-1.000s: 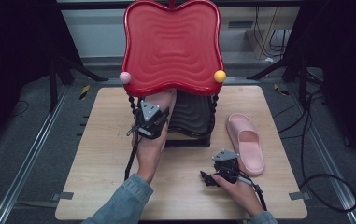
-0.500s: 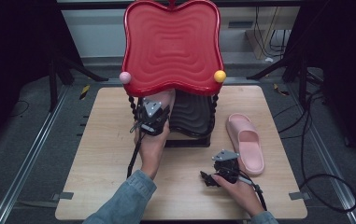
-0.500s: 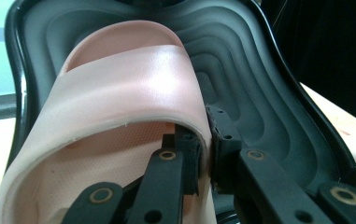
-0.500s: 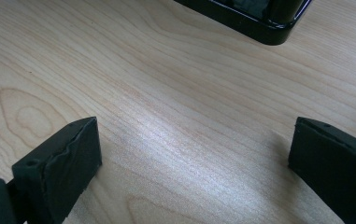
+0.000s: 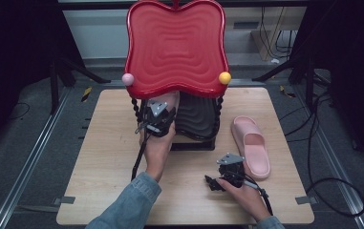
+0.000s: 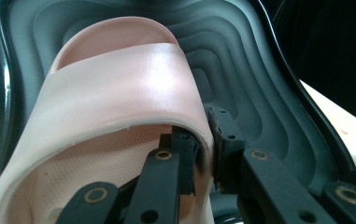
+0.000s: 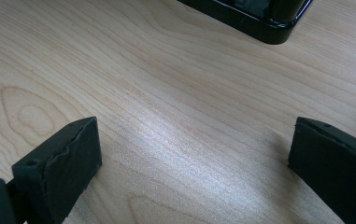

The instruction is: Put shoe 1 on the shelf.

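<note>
Reaching deeper, my left gripper (image 6: 202, 151) is pinching a soft pink rubber slide sandal (image 6: 115, 116) inside the ribbed black tray (image 6: 259, 79); my right gripper (image 7: 189, 163) is resting spread near the tabletop's (image 5: 103, 191) front edge.

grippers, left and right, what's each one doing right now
Left gripper: shut on the strap edge of a pink slipper inside the black shelf.
Right gripper: open, holding nothing, fingers wide apart just above the wooden table.
</note>
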{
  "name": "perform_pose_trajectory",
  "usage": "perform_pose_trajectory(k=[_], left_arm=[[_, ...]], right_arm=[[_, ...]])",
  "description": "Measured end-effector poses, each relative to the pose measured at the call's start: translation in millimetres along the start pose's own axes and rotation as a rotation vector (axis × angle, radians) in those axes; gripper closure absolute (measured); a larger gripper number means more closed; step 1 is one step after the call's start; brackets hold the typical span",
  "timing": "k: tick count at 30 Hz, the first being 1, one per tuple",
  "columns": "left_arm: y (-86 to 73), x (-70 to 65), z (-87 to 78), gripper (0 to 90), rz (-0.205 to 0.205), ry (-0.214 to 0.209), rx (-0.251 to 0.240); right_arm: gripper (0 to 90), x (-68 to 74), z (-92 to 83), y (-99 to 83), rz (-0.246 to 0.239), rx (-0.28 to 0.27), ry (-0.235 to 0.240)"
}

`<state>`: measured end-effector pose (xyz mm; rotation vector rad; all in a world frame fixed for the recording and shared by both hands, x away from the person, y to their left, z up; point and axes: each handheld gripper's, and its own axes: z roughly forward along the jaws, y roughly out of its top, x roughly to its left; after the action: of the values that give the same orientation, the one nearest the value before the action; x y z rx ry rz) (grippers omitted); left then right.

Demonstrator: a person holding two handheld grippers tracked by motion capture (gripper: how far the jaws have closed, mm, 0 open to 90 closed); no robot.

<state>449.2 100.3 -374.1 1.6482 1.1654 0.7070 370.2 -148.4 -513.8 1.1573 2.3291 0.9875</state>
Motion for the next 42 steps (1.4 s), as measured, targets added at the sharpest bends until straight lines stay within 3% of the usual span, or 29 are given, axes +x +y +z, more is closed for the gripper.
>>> perform_pose_trajectory(k=[10, 14, 19, 23, 28, 31, 34, 38, 42], left_arm=[[-3.1, 4.6, -13.0, 59.7, 0.071, -0.032, 0.022], [-4.8, 7.3, -18.7, 55.3, 0.077, -0.068, 0.046], [-9.4, 6.6, -31.8, 55.2, 0.102, -0.099, 0.035], [-16.1, 3.3, -41.6, 56.0, 0.152, -0.132, 0.052], [-24.1, 6.1, -55.1, 59.4, 0.184, -0.19, 0.071], [-28.9, 8.3, -63.5, 63.5, 0.261, -0.196, 0.094], [-34.5, 13.4, -71.8, 68.0, 0.302, -0.226, 0.12], [-41.8, 22.8, -81.9, 75.6, 0.324, -0.262, 0.149], [-50.5, 31.7, -89.0, 85.0, 0.359, -0.276, 0.194]], right_arm=[[2.8, 0.0, 0.1, -0.2, -0.001, 0.0, -0.001], [2.8, -0.1, 0.1, -0.2, -0.003, -0.001, -0.001], [2.6, -0.2, 0.3, -0.3, -0.003, -0.003, 0.002], [2.5, -0.6, 0.4, -0.3, -0.004, -0.004, 0.006], [2.5, -0.5, 0.4, -0.4, -0.005, -0.004, 0.005], [2.5, -0.7, 0.4, -0.7, -0.007, -0.006, 0.002], [2.5, -0.5, 0.3, -0.7, -0.006, -0.006, 0.001], [2.5, -0.3, 0.2, -1.1, -0.004, -0.007, -0.001], [2.5, 0.0, 0.2, -1.1, -0.002, -0.008, -0.004]])
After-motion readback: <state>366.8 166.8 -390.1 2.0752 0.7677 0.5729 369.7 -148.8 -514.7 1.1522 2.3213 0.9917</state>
